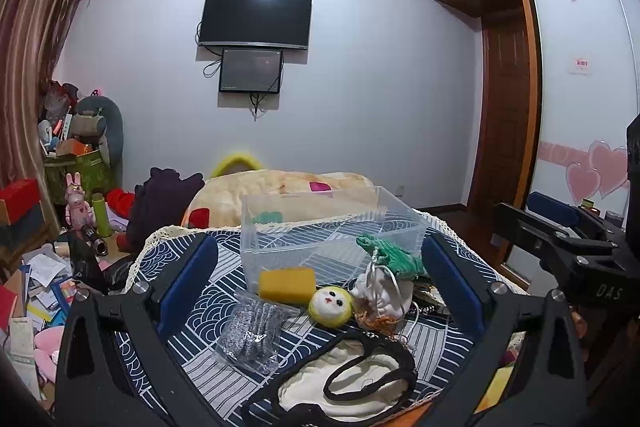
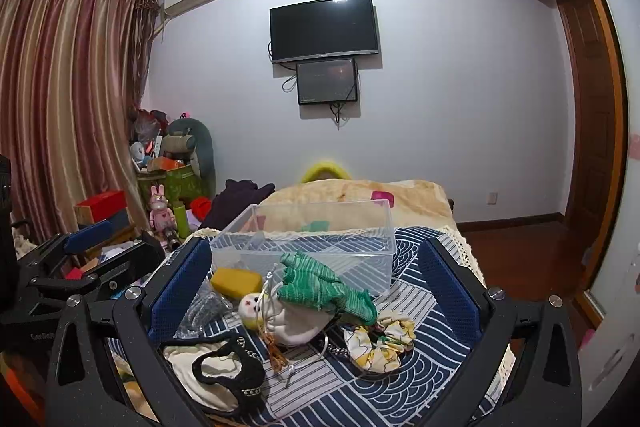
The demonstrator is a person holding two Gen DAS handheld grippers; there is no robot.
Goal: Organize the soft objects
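A clear plastic bin [image 1: 332, 227] [image 2: 308, 247] stands on a blue patterned cloth [image 1: 208, 307]. In front of it lie a yellow sponge [image 1: 286, 283] [image 2: 236, 281], a yellow-and-white plush head [image 1: 331, 305] [image 2: 251, 309], a white drawstring pouch [image 1: 384, 297] [image 2: 298, 323], a green knitted piece [image 1: 390, 255] [image 2: 320, 281], a bag of grey scrubbers [image 1: 252, 335], a cream bag with black strap [image 1: 352, 383] [image 2: 212, 375] and a floral scrunchie [image 2: 380, 345]. My left gripper [image 1: 320, 287] and right gripper [image 2: 314, 291] are open and empty, hovering above the items.
A beige blanket [image 1: 280, 191] lies behind the bin. Clutter, boxes and toys [image 1: 80, 195] fill the floor at the left. A wooden door [image 2: 592, 147] and wardrobe stand on the right. Two screens [image 1: 256, 19] hang on the wall.
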